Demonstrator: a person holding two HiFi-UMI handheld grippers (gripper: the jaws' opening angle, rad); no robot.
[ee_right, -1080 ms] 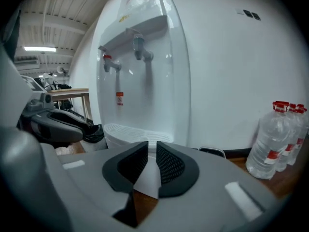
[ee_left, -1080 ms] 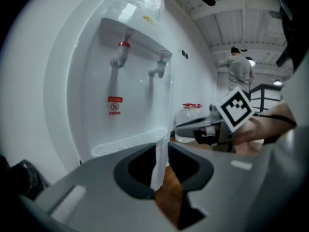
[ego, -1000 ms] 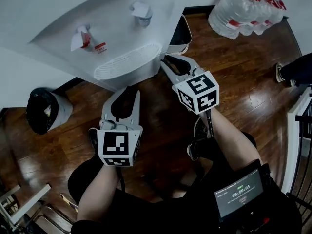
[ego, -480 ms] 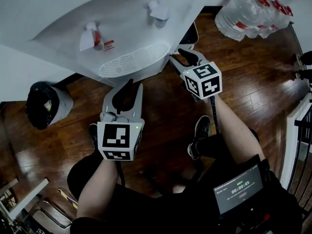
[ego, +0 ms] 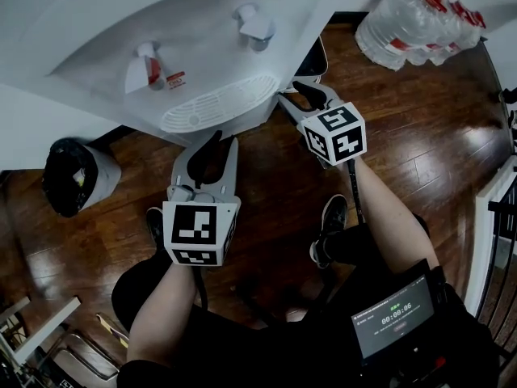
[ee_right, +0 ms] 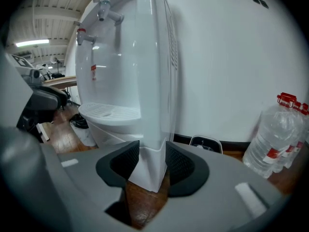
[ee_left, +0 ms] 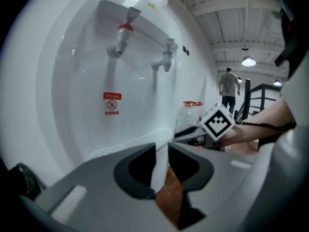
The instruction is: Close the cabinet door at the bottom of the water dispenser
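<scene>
The white water dispenser [ego: 202, 39] fills the top of the head view, with a red tap [ego: 149, 59], a pale tap [ego: 252, 23] and a ribbed drip tray [ego: 214, 107]. Its bulging front hides the bottom cabinet door from above. My right gripper [ego: 300, 89] is at the dispenser's right front corner. Its jaws have just been opening and nothing is between them; the dispenser's lower corner [ee_right: 149, 163] shows beyond the gap of the right gripper [ee_right: 153, 146]. My left gripper [ego: 218, 140] points at the dispenser front [ee_left: 96, 81] below the tray, a narrow empty gap between its jaws [ee_left: 161, 146].
A black-bagged bin [ego: 69, 180] stands left of the dispenser. Large water bottles [ego: 412, 14] sit by the wall at the right, near a small dark-and-white object [ee_right: 205, 143]. My shoe [ego: 329, 217] rests on the wooden floor. A person [ee_left: 229, 83] stands far off.
My right gripper has moved closer to the dispenser's right corner and lower, and its jaws stand wider apart. The left gripper has kept still.
</scene>
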